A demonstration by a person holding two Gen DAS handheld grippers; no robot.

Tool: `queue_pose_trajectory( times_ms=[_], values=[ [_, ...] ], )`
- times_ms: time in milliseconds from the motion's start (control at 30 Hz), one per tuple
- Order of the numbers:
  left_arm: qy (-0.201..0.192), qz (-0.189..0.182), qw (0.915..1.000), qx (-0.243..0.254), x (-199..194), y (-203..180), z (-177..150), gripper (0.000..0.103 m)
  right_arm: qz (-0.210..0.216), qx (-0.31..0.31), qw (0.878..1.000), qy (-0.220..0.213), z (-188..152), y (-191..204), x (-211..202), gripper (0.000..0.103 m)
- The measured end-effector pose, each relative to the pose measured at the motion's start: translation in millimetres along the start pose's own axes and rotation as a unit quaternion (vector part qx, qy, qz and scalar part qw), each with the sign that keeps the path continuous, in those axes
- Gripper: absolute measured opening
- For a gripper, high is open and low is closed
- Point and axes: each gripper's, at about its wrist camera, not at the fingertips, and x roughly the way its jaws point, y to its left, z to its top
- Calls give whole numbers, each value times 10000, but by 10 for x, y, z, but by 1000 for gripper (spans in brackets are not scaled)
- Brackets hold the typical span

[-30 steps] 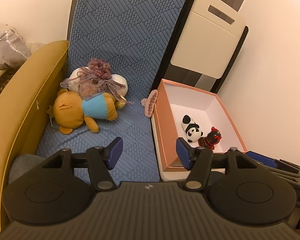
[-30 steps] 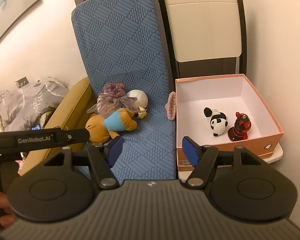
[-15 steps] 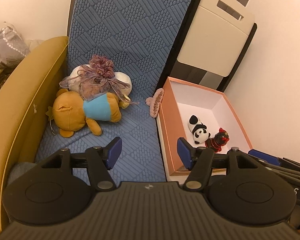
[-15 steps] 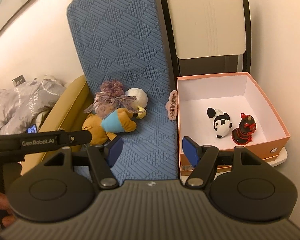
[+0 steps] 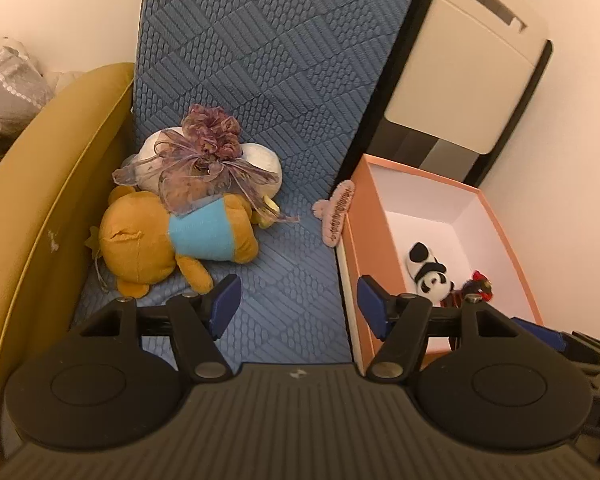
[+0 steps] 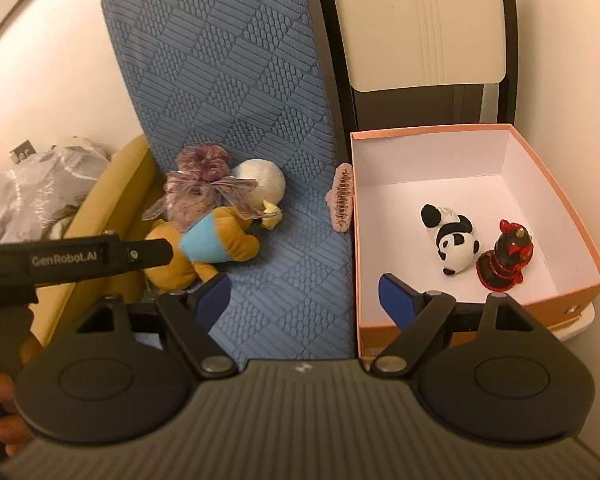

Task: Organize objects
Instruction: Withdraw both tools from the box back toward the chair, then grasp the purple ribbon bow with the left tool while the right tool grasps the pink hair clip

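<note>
Left tool [image 5: 298,300]: jaws spread wide, nothing between the blue pads. It hangs over the front part of the blue quilted mat [image 5: 284,280], with its right pad in front of the near left wall of the pink box [image 5: 370,236].

Right tool [image 6: 303,294]: jaws likewise spread wide and empty. It hangs over the front edge of the mat, its right pad over the near left corner of the box.

Items on the mat:
- A brown plush bear [image 5: 168,240] in a light-blue shirt lies on its side at the left edge of the mat, against the mustard armrest [image 5: 28,208].
- A white plush toy [image 5: 256,156] lies behind the bear, touching it, at the fold where the mat turns upward.
- A purple organza bow [image 5: 208,152] sits on top of both plush toys.
- A pink hair claw clip [image 5: 336,216] rests at the right edge of the mat, leaning against the outer left wall of the box.

Items in the box: a panda figure [image 6: 454,242] lies on the white floor, and a red-and-black figurine [image 6: 506,256] stands just beside it on the right, near the right wall.

A white-and-black appliance [image 6: 424,24] stands behind the box. Grey bedding [image 6: 28,192] lies beyond the armrest.
</note>
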Motion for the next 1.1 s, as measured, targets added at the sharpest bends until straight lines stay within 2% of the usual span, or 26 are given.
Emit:
queue_pose_trajectory(
  times_ms=[267, 367, 533, 733, 767, 833, 900, 1100],
  values=[
    [14, -12, 9999, -117, 521, 228, 323, 70, -79, -333, 9994, -15, 138, 178, 499, 82],
    [41, -22, 9998, -202, 742, 348, 442, 70, -213, -417, 9989, -94, 201, 238, 702, 74],
    [-24, 4, 9995, -306, 1113, 557, 624, 70, -319, -380, 9987, -149, 296, 292, 1081, 66],
    [-65, 184, 9988, -448, 1538, 864, 807, 68, -530, -776, 9954, -191, 327, 461, 1626, 64],
    [-69, 227, 9986, -463, 1605, 915, 835, 66, -589, -858, 9944, -198, 323, 486, 1728, 63],
    [-81, 245, 9982, -534, 1710, 1009, 883, 61, -716, -950, 9928, -149, 321, 515, 1932, 49],
    [-131, 215, 9981, -556, 1805, 1081, 943, 55, -837, -977, 9916, -136, 313, 522, 2105, 48],
    [-265, -1, 9980, -582, 2051, 1221, 1100, 48, -1481, -1314, 9800, -202, 218, 519, 2632, 48]
  ],
)
